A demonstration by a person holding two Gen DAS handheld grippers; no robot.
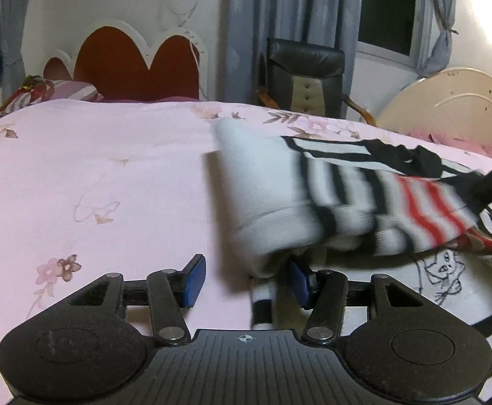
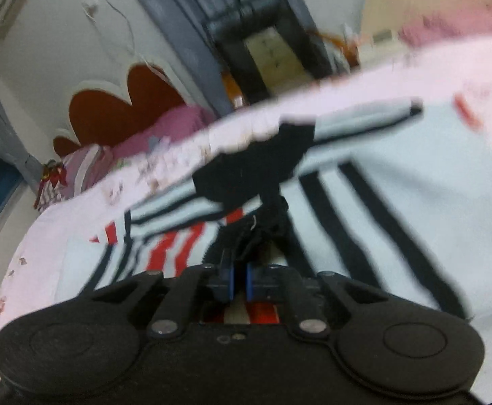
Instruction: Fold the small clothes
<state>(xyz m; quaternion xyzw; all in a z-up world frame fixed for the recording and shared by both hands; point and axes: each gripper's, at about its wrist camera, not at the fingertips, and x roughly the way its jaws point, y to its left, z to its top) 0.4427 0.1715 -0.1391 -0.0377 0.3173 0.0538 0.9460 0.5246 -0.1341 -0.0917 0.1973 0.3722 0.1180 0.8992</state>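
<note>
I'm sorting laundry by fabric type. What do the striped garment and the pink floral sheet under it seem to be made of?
The striped garment looks like soft, matte knit, probably cotton jersey or fleece: it bends in thick rounded folds and has a ribbed-looking hem, though blur hides the weave. The pink floral sheet seems a thin, smooth woven cloth, likely cotton or polyester, with a flat printed pattern and fine shallow creases.

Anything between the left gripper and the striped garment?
Nothing visible. The left gripper is open, with the striped garment's lifted white edge right at its right finger and only pink bedsheet between the fingers. The right gripper already pinches the garment's black trim.
</note>
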